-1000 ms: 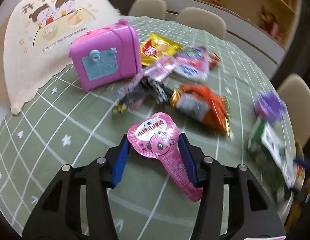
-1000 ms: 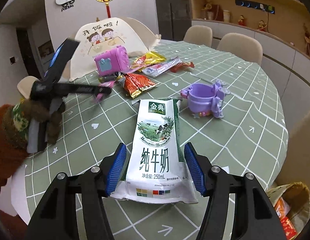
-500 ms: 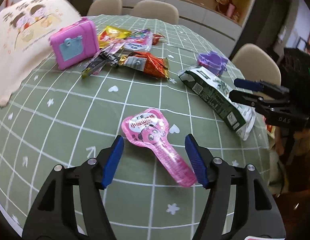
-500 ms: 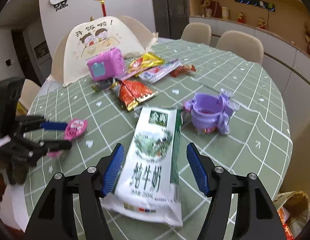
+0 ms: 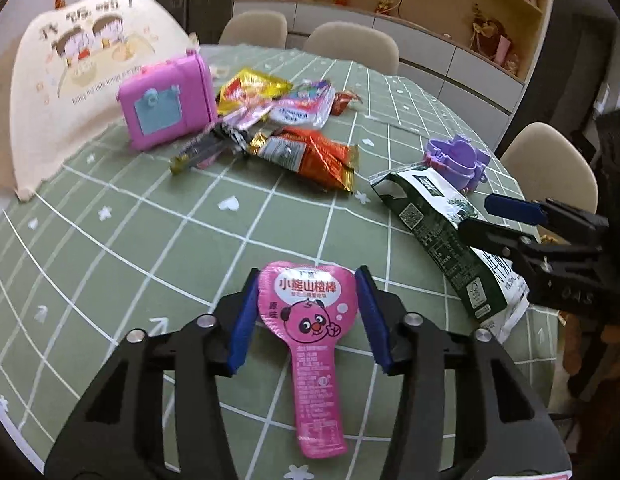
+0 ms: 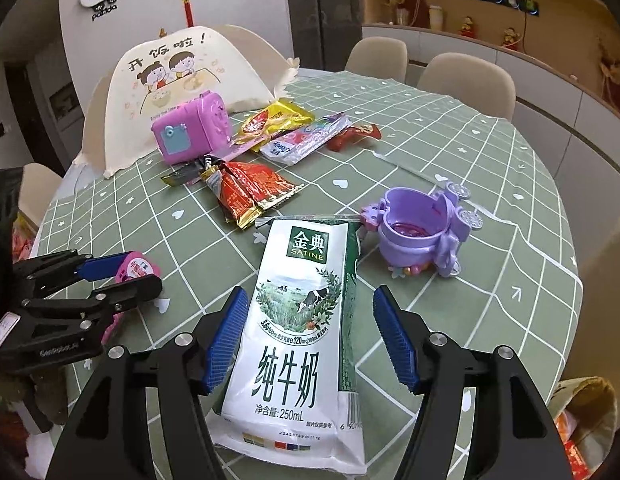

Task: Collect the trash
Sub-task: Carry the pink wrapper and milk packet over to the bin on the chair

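A pink bear-printed candy wrapper (image 5: 310,332) lies on the green checked tablecloth (image 5: 122,240), and my left gripper (image 5: 308,280) is shut on its round head. It also shows in the right wrist view (image 6: 136,270). A white and green milk pouch (image 6: 298,328) lies flat between the fingers of my right gripper (image 6: 306,304), which is open with a gap on each side. The pouch (image 5: 441,236) and the right gripper (image 5: 509,220) also show in the left wrist view. More wrappers (image 6: 250,192) lie in a heap further back.
A pink toy case (image 6: 190,128) and a cream folding food cover (image 6: 178,88) stand at the back left. A purple toy pot (image 6: 417,236) stands right of the pouch. Chairs ring the round table. A bag with trash (image 6: 577,432) sits beyond the table's edge, lower right.
My left gripper set the pink wrapper down and opened, then closed on its head again. My right gripper opened and let the milk pouch drop flat on the table.
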`<state>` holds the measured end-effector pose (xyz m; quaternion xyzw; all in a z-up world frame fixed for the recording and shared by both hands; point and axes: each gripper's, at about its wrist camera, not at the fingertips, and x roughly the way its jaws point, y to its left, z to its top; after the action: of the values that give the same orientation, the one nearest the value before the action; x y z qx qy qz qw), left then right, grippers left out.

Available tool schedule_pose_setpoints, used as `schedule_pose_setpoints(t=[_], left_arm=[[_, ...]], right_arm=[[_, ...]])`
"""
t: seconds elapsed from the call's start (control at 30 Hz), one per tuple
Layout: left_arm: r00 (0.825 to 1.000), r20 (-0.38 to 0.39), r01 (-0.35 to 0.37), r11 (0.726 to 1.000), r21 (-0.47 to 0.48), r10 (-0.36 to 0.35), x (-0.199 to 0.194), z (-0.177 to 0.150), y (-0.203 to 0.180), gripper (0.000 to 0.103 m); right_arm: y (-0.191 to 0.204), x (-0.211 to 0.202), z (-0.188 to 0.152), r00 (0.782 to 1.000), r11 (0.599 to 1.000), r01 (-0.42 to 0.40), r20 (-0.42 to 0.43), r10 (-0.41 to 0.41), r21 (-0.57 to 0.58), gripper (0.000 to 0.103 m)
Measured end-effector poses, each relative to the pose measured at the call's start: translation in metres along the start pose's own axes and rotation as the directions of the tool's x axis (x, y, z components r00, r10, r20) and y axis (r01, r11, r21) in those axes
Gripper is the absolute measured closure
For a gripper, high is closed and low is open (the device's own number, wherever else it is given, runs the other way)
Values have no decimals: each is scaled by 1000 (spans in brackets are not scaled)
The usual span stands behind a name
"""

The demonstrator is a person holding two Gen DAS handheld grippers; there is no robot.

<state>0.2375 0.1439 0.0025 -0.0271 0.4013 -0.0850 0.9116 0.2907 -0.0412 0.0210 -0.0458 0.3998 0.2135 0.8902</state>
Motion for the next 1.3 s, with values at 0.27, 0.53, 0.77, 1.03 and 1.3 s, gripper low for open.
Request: schedule_pose_setpoints(t=[0.27,0.53,0.77,1.03,1.3], left_arm=[[999,9,46,998,-44,-45,-5,-3,12,57],[996,4,88,992,-96,-88,-8,-9,21,46],[999,-29,36,998,-57,-37,-2,-9,13,45],[999,-38,21,1000,-10,-22,-2,-10,7,54],[998,-29,47,998,-32,-48,-10,-13,9,54]], right_arm=[[6,31,12,996,999,49,-71,-48,15,41],[-9,21,0,998,999,39,-45,-37,38,50],[-13,-14,-23,998,998,67,-5,-67,-10,53],[-15,-19,-38,996,995,92,-10,-93,-27,56],[-13,-9,-25,998,999,27,-59,-29,-39,54]])
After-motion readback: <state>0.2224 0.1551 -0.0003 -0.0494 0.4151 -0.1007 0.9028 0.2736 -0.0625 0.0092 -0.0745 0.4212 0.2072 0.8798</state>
